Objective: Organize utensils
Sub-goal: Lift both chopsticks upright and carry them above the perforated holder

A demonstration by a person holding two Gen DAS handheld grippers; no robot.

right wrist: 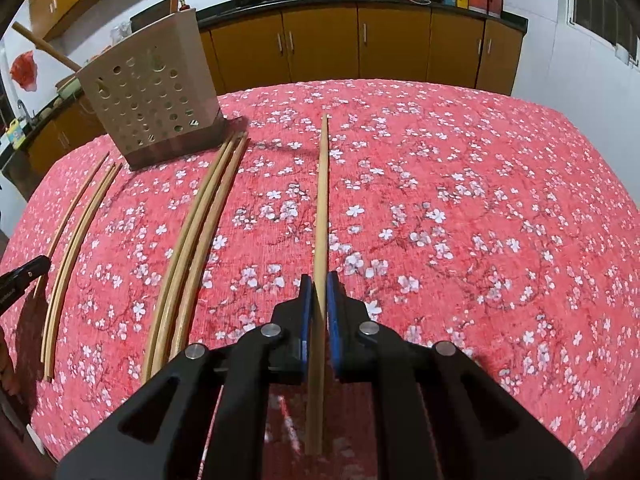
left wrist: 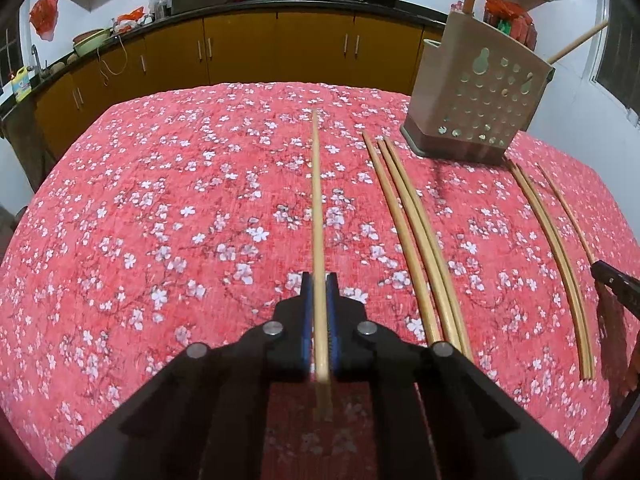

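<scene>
Red cloth patterned with white blossoms covers the tabletop (left wrist: 160,220), and through the left wrist camera we see our left hand-held gripper (left wrist: 319,292) clamped on a pale wooden chopstick (left wrist: 317,200) that runs straight ahead between its blue pads. To its right three chopsticks (left wrist: 412,240) lie side by side on the cloth, and further right a pair (left wrist: 554,256) lies with one more thin stick just beyond it. A beige perforated utensil holder (left wrist: 480,92) stands at the far right of the tabletop, just past the tips of the three, with wooden handles poking out of its top. Through the right wrist camera we see our right hand-held gripper (right wrist: 319,292) likewise shut on a second chopstick (right wrist: 322,200) pointing forward. Here the group of three (right wrist: 200,232) lies to the left, the pair (right wrist: 72,240) further left, and the holder (right wrist: 152,92) stands at the far left.
</scene>
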